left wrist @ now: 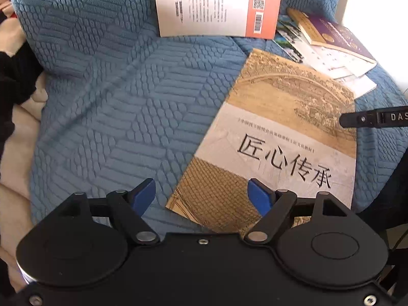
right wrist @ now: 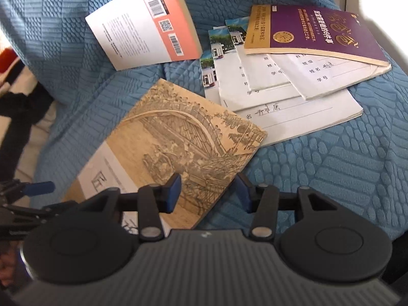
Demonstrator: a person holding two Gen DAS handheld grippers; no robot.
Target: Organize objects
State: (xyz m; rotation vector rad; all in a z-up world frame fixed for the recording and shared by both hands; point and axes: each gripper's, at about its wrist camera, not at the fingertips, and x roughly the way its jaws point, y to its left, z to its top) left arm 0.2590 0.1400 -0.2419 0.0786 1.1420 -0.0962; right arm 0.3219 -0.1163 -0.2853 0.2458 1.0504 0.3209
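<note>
The left wrist view shows the tan book [left wrist: 278, 150] with its printed title facing the camera, lying on the blue quilted cover [left wrist: 107, 97], and the left gripper [left wrist: 201, 193] hovering over the book's lower left corner with its blue pads [left wrist: 144, 191] spread wide and nothing between them; at this view's right edge a black finger of the right gripper [left wrist: 372, 118] reaches over the book's right edge. The right wrist view shows what the other mostly crops: the white notebooks [right wrist: 288, 102] fanned out under the purple book [right wrist: 321, 33], the tan book [right wrist: 178, 140] overlapping the lowest notebook's corner, and the orange-and-white book [right wrist: 145, 23] leaning against the raised cover behind. There the right gripper [right wrist: 207, 191] straddles the tan book's near right edge, its fingers apart and not clamped
</note>
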